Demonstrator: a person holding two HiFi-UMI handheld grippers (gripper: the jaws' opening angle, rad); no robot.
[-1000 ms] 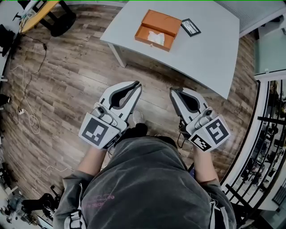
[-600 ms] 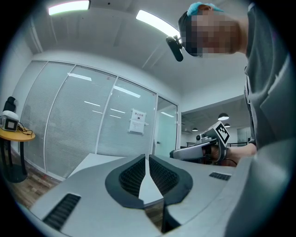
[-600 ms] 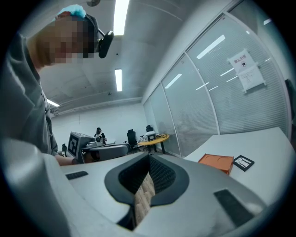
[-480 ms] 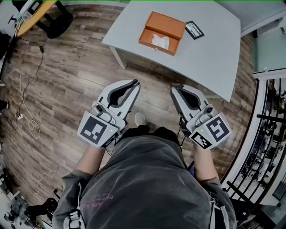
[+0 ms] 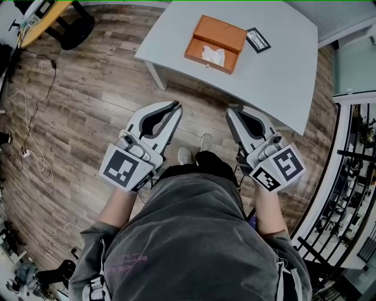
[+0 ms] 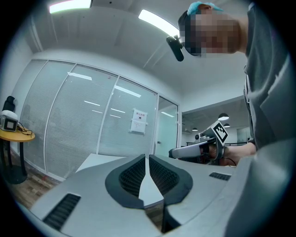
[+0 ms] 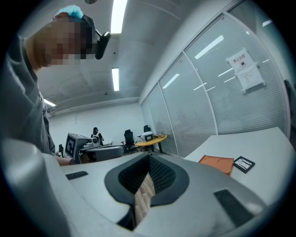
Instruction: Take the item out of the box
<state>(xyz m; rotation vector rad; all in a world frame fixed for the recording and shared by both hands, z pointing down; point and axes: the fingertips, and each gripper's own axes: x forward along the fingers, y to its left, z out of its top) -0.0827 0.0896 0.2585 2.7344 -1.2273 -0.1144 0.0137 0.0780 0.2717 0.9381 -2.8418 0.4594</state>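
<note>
An open orange box (image 5: 212,42) lies on the grey table (image 5: 276,70) ahead of me, with a white item (image 5: 213,56) inside its tray. In the right gripper view the orange box (image 7: 217,163) shows far off on the table. My left gripper (image 5: 177,105) and right gripper (image 5: 230,110) are held side by side over the wooden floor, short of the table edge and well apart from the box. Both are shut with nothing between the jaws, as the left gripper (image 6: 148,158) and right gripper (image 7: 149,157) each show in their own views.
A small black framed card (image 5: 257,40) lies right of the box. The table's white leg (image 5: 154,75) stands on the wooden floor. Cables (image 5: 35,141) trail at the left, a yellow round table (image 5: 44,14) is at top left, and a black railing (image 5: 352,176) runs along the right.
The person has stepped toward the table, so the box sits slightly nearer and more to the right in the head view. Both grippers have moved forward a little and stay shut.
</note>
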